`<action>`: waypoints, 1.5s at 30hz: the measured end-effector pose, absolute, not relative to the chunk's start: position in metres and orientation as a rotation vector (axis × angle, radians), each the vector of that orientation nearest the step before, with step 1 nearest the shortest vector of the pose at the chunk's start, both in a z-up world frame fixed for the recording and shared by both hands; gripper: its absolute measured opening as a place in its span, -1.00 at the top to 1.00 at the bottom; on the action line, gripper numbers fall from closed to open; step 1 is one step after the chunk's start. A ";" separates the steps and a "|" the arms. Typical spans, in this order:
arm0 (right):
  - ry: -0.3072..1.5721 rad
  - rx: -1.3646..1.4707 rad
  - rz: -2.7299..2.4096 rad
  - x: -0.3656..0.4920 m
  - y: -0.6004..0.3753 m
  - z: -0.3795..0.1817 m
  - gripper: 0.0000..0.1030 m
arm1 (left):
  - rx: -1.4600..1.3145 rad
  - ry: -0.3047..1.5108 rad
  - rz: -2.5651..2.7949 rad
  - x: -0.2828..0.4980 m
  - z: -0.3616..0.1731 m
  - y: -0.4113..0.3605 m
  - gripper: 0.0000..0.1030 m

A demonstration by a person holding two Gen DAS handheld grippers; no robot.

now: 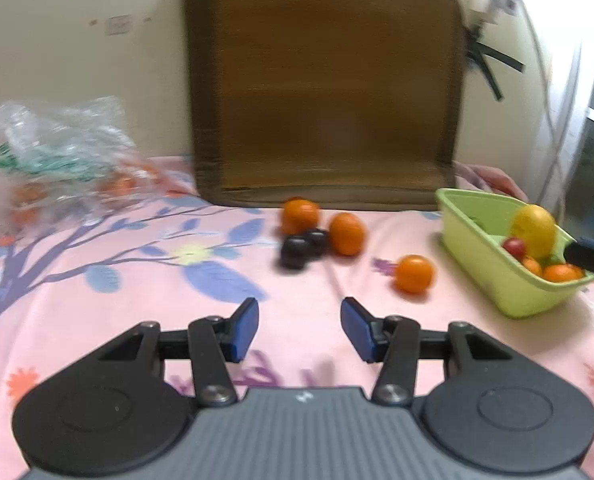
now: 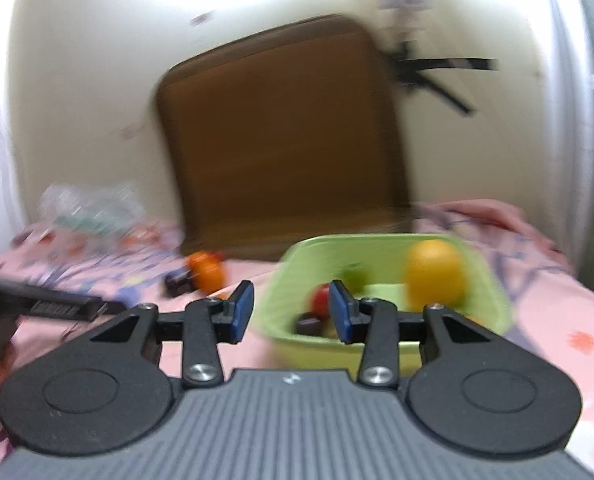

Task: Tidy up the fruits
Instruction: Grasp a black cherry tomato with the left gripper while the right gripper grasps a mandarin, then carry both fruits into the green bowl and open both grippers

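Three oranges lie loose on the pink floral cloth: one (image 1: 413,274) nearest the green basket (image 1: 497,276), one (image 1: 347,233) in the middle, one (image 1: 300,215) at the back. Two dark plums (image 1: 303,247) sit in front of them. The basket holds a yellow fruit (image 1: 535,229), a red one (image 1: 513,246) and small oranges. My left gripper (image 1: 299,328) hovers open and empty, short of the loose fruit. My right gripper (image 2: 291,309) is open and empty over the near rim of the basket (image 2: 281,320), which shows a yellow fruit (image 2: 435,276) and a red one (image 2: 321,298).
A brown cushion (image 1: 325,92) leans against the wall behind the fruit. A crumpled clear plastic bag (image 1: 53,160) lies at the far left. The left gripper's body (image 2: 37,304) and a hand show at the right wrist view's left edge.
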State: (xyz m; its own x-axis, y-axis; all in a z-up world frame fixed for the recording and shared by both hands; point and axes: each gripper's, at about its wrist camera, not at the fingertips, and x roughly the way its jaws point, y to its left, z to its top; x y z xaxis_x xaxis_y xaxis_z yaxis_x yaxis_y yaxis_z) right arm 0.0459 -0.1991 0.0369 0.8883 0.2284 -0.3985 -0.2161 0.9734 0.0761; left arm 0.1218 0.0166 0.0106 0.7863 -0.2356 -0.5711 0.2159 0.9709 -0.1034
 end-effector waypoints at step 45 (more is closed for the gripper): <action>0.599 0.037 0.153 -0.032 -0.199 0.009 0.31 | 0.148 0.579 -0.604 0.024 -0.006 -0.077 0.45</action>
State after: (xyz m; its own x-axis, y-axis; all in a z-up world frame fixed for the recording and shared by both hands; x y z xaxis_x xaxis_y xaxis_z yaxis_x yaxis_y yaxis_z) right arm -0.0324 -0.1993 0.0087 0.8148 0.1535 -0.5591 -0.1323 0.9881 0.0785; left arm 0.0240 -0.0773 -0.0057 0.6706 -0.4937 -0.5537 0.5746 0.8178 -0.0334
